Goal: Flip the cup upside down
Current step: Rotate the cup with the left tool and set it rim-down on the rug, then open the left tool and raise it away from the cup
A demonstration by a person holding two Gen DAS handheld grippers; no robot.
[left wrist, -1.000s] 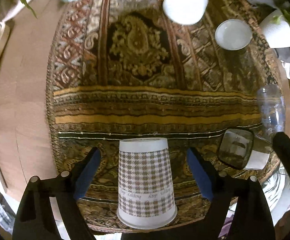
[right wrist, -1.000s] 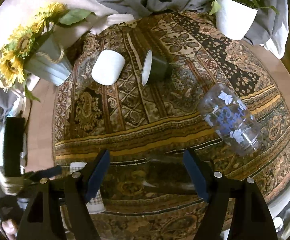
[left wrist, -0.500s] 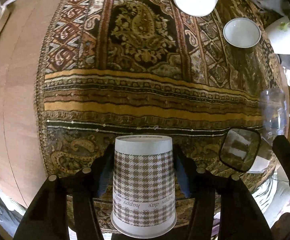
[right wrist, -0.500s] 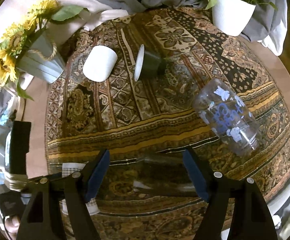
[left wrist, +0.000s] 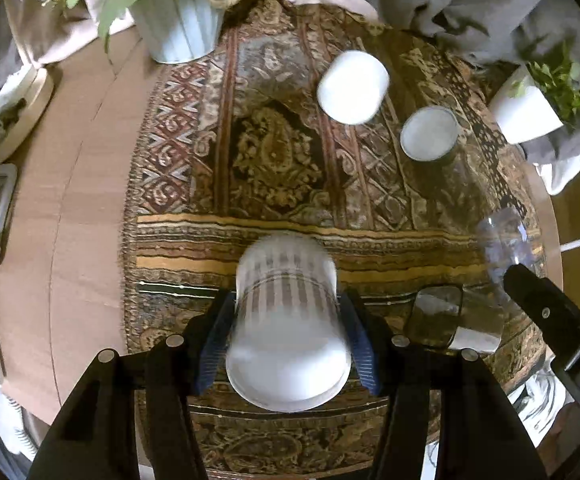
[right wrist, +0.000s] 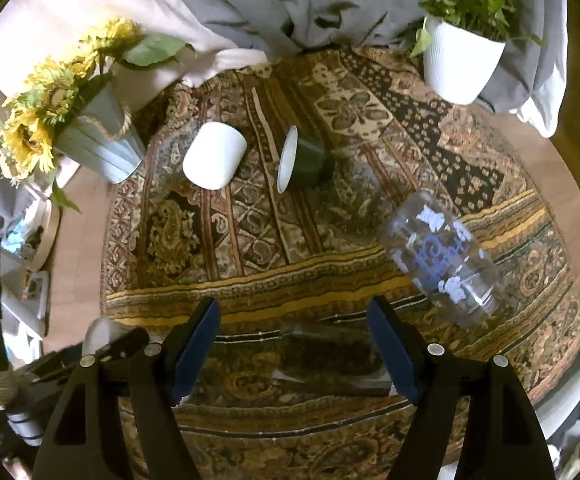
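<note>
paper cup between left jaws

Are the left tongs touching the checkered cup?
Touching. In the left wrist view, the left tongs squeeze the checkered cup; both blue pads press its sides, no gap.

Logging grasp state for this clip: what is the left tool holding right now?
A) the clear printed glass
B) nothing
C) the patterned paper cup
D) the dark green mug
C: the left tool has its blue pads pressed on both sides of the patterned paper cup.
</note>
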